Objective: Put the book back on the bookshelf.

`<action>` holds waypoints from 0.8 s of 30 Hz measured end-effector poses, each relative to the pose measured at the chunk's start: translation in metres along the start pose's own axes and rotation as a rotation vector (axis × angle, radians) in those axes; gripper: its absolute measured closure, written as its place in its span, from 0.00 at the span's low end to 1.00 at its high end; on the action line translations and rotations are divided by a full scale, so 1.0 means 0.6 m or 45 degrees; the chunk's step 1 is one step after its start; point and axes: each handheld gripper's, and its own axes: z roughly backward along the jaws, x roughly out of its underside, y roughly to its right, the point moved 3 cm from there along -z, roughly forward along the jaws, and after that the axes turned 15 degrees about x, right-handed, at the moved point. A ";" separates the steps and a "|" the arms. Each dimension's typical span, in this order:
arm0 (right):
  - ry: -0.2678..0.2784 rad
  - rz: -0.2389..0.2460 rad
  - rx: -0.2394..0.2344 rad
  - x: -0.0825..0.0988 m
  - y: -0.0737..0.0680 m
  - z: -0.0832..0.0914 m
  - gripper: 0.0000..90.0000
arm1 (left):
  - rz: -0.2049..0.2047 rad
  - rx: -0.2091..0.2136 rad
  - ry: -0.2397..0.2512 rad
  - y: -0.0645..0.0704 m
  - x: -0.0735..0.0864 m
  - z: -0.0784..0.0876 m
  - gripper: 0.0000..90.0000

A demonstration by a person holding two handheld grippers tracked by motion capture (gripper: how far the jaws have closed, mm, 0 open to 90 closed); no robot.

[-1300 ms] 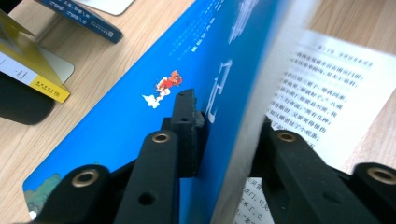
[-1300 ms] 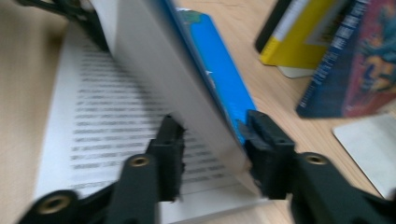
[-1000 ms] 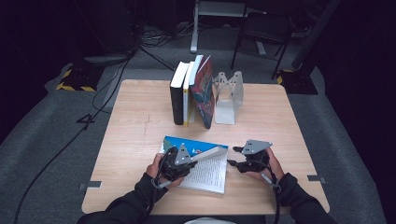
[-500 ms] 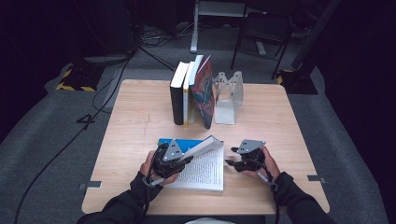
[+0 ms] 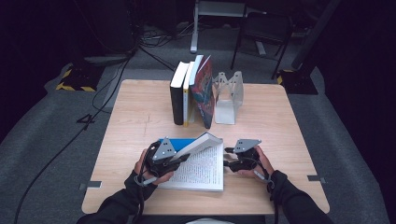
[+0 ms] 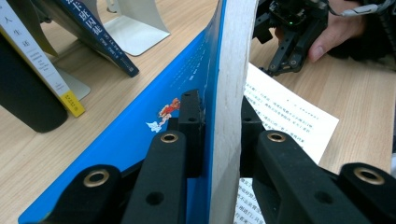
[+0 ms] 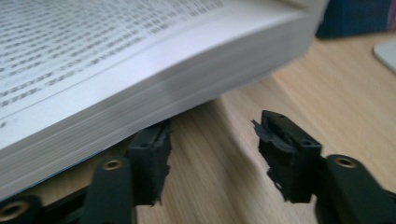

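We are working an open book (image 5: 198,165) that is lying near the front edge of the wooden table (image 5: 280,116), between our 2 hands. Our left gripper (image 5: 180,158) is clamping the raised blue cover together with a thick block of pages: in the left gripper view 1 jaw is pressing on the blue cover (image 6: 154,126) and the other on the inner side of the white page block (image 6: 231,93), which is standing nearly upright. Printed pages are lying flat on the table beneath it. Our right gripper (image 5: 227,162) is sitting just beside the book's right edge; in the right gripper view its jaws are standing apart over bare wood, gripping nothing, with the page edges (image 7: 140,112) looming over the left jaw. Farther back, 3 upright books (image 5: 192,91) are leaning beside a metal bookend (image 5: 227,95).
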 end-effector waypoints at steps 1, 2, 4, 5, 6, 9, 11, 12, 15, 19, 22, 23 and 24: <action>0.035 -0.011 -0.022 -0.003 0.000 0.004 0.52 | 0.005 0.005 0.005 0.000 0.000 0.002 0.87; 0.035 -0.011 -0.022 -0.003 0.000 0.004 0.52 | 0.005 0.005 0.005 0.000 0.000 0.002 0.87; 0.104 -0.044 -0.044 -0.009 0.000 0.014 0.57 | 0.022 0.024 -0.007 0.000 0.000 0.004 0.86; 0.130 -0.050 -0.045 -0.013 -0.001 0.019 0.58 | 0.023 0.026 -0.023 0.003 0.000 0.005 0.86; 0.150 -0.054 -0.052 -0.017 -0.003 0.023 0.60 | 0.030 0.026 -0.050 0.008 0.002 0.005 0.85; 0.198 -0.047 -0.056 -0.029 -0.010 0.034 0.61 | 0.004 0.016 -0.114 0.021 0.010 0.004 0.84; 0.229 -0.055 -0.064 -0.040 -0.014 0.041 0.64 | 0.006 0.012 -0.118 0.029 0.018 0.006 0.83; 0.246 -0.061 -0.074 -0.047 -0.016 0.046 0.64 | 0.006 0.020 -0.108 0.030 0.021 0.009 0.83; 0.309 -0.062 -0.075 -0.068 -0.020 0.061 0.65 | 0.006 0.052 -0.049 0.031 0.022 0.017 0.83; 0.371 -0.060 -0.050 -0.092 -0.011 0.081 0.66 | -0.003 0.088 -0.009 0.030 0.012 0.018 0.85; 0.412 -0.067 -0.039 -0.104 -0.004 0.092 0.67 | -0.018 0.132 0.059 0.028 -0.004 0.016 0.85; 0.449 -0.068 -0.036 -0.117 0.000 0.104 0.67 | -0.029 0.151 0.089 0.027 -0.011 0.016 0.85; 0.449 -0.068 -0.036 -0.117 0.000 0.104 0.67 | -0.041 0.154 0.102 0.028 -0.015 0.015 0.85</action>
